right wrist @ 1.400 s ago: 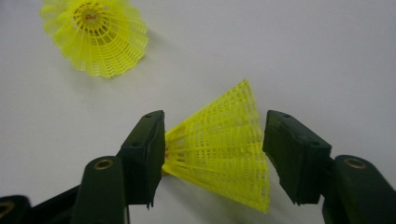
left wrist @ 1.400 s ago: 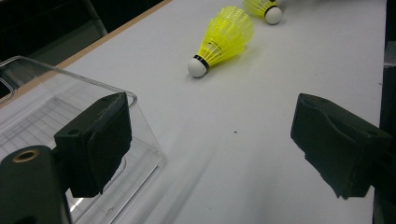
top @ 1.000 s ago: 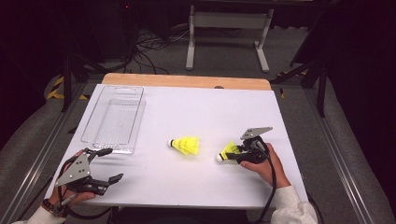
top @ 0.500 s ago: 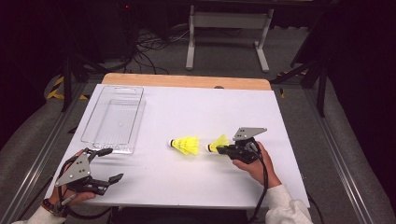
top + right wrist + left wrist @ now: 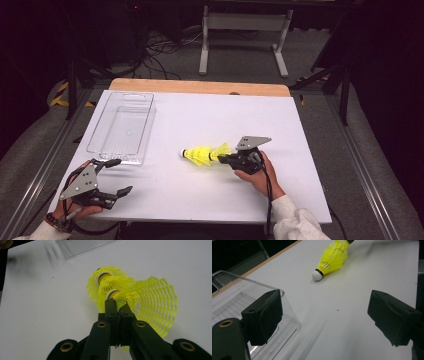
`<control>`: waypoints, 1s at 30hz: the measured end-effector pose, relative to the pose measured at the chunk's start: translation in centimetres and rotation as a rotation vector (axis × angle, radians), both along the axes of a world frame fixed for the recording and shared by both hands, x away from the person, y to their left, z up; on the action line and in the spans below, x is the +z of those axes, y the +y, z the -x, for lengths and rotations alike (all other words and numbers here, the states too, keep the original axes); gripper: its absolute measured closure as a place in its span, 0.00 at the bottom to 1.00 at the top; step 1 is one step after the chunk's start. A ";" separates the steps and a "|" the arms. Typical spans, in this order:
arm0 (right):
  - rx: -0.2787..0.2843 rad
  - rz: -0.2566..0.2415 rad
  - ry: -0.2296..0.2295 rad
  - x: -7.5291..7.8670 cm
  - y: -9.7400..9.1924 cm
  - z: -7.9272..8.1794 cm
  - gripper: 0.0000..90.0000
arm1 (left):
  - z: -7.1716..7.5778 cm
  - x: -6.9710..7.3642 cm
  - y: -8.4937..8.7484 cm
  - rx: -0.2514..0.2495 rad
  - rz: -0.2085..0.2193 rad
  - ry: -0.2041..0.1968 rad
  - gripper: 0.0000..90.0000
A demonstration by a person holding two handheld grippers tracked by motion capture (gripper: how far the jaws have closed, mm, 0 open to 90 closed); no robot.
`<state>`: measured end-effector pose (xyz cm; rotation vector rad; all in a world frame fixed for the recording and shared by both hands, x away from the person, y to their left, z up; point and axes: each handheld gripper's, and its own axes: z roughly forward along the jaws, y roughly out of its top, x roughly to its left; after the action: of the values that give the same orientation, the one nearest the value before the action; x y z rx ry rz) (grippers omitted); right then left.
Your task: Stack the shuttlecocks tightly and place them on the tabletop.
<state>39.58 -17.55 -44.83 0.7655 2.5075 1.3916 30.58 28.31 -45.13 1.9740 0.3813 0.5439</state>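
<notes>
Yellow mesh plastic forms the skirts of two shuttlecocks at the middle of the white table [image 5: 200,120]. The held yellow shuttlecock [image 5: 221,150] is pinched by its skirt between the closed jaws of the right gripper [image 5: 223,159]; the right gripper view shows thin mesh squeezed between the pads and its cork end [image 5: 113,293] partly hidden behind the jaw tips. The resting yellow shuttlecock [image 5: 196,154] lies on its side, white cork [image 5: 317,274] pointing toward the clear plastic tray [image 5: 121,128]; its skirt overlaps the held one, and whether the two touch cannot be told. In the left gripper view its skirt top is cut off by the frame edge and blurred. The right hand [image 5: 257,172] lies low over the table, gripper level and pointing toward the tray. The left gripper [image 5: 116,176] sits at the near left corner, jaws spread wide with nothing between them, one jaw in front of the tray's near corner; the left hand [image 5: 75,207] is partly cut off by the frame bottom.
</notes>
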 end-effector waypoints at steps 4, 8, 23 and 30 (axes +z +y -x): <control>0.006 0.013 0.020 -0.9 0.5 -0.4 0.96 | 0.0 0.0 0.0 -0.001 -0.002 0.000 0.15; -0.003 0.030 0.033 -1.4 0.5 -0.5 0.88 | 0.0 0.0 0.0 0.000 -0.001 0.001 0.15; -0.013 0.134 0.027 -1.6 -0.2 0.3 0.76 | 0.0 0.1 0.0 0.002 0.002 -0.002 0.15; 0.009 0.144 -0.027 -1.1 -0.2 1.0 1.00 | 0.0 0.1 0.0 0.002 0.003 -0.001 0.15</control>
<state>38.55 -17.71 -45.95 0.7034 2.5601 1.1997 30.54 28.32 -45.02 1.9704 0.3828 0.5455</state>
